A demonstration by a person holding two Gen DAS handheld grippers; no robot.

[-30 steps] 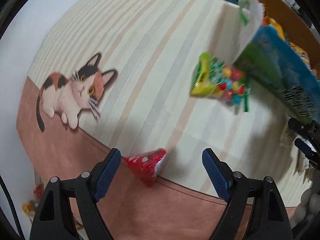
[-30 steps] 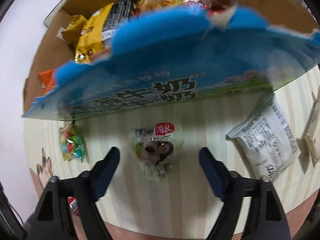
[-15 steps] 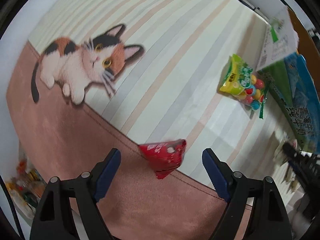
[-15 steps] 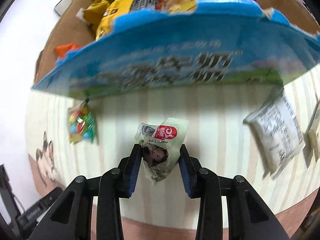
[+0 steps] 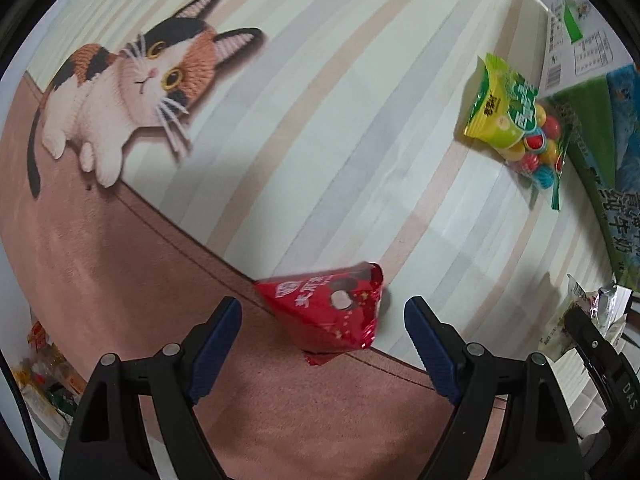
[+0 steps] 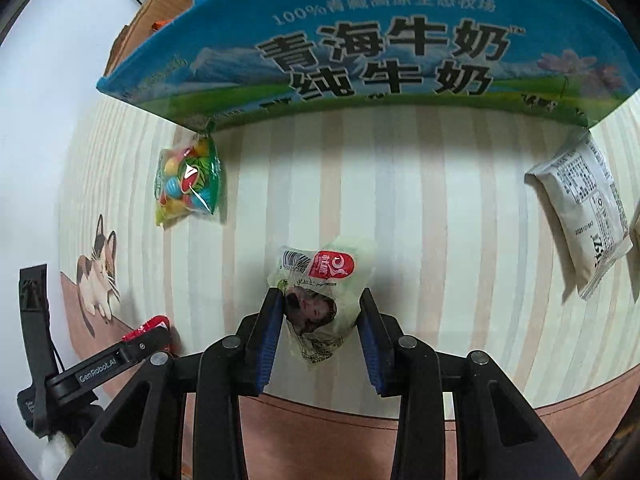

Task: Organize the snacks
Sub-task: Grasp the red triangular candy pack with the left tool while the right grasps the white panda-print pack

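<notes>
- The step in hand, as I judge it, is the picking of two small snacks at one time, so that they can go into the carton behind.
- The right claw (image 6: 320, 312) is closed narrow on a pale green snack packet (image 6: 320, 292) with a red label; both blue pads press its sides, and the packet looks lifted a little over the striped mat (image 6: 420, 200).
- The left claw (image 5: 322, 344) stands wide, with nothing in it. A red foil snack packet (image 5: 328, 312) lies between its two fingers, on the line where the stripes meet the brown border of the mat.
- The next move for the left claw, I think, is to go a little lower and forward and then close on the red packet; the foil is puffed and slippery, so the pads should take it across the middle.
- The right claw then needs to carry its packet up and over the wall of the blue milk carton (image 6: 380, 48), where I can see yellow snack bags at the top edge.
- Both claws point downward and forward at the mat, the left one low and near its packet.
- A bag of coloured candy balls (image 6: 188, 180) lies just beside the carton, and a white printed packet (image 6: 580, 208) lies far on the right; both wait.
- A calico cat picture (image 5: 132, 80) is on the mat.
</notes>
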